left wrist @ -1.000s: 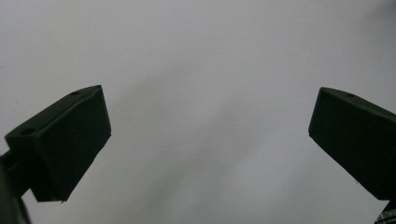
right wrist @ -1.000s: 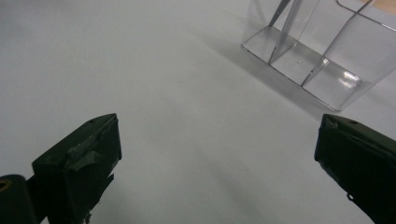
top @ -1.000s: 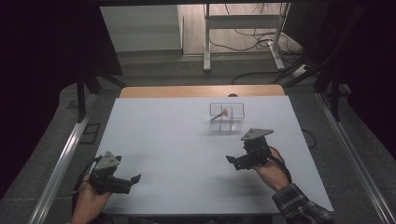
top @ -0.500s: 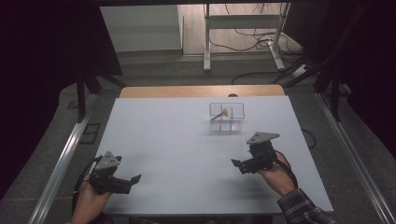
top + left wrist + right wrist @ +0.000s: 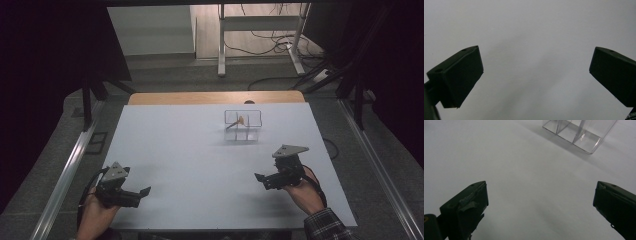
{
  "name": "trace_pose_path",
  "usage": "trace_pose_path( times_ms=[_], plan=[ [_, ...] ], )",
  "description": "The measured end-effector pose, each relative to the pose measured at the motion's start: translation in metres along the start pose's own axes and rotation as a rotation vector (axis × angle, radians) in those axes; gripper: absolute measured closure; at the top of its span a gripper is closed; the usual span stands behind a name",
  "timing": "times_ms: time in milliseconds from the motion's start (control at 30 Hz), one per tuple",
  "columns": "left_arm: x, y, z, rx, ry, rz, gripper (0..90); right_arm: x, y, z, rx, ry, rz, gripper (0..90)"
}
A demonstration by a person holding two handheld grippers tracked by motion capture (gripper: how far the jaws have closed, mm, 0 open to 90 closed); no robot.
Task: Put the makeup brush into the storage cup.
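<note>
Right claw drawn back toward the person, both claws empty

Over the last second the right claw point(image 5: 259, 178) has slid from near the clear box point(image 5: 243, 125) down to about 5 o'clock on the white tabletop point(image 5: 190, 150), and it now sits well apart from the box; the left claw point(image 5: 145, 191) has kept its place at about 7 o'clock. In each gripper view the jaws stand wide apart with nothing between them. The box stands at about 1 o'clock, with a small orange-tipped stick point(image 5: 235, 123) leaning inside one compartment. I judge the placing finished and the hands pulling back to rest.
</note>
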State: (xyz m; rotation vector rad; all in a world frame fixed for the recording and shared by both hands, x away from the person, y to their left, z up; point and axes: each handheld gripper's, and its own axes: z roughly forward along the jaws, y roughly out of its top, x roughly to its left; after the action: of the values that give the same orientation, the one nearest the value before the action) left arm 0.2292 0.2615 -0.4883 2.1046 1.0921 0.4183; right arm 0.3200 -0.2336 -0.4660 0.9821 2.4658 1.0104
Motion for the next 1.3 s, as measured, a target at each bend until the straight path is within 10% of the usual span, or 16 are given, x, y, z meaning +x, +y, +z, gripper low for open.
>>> trace_pose_path(
  times_ms=[1300],
  plan=[
    [0.0, 0.0, 0.001, 0.004, 0.0, -0.001, 0.0, -0.01, -0.039, -0.046, 0.015, -0.094, 0.057, 0.0]
  ],
)
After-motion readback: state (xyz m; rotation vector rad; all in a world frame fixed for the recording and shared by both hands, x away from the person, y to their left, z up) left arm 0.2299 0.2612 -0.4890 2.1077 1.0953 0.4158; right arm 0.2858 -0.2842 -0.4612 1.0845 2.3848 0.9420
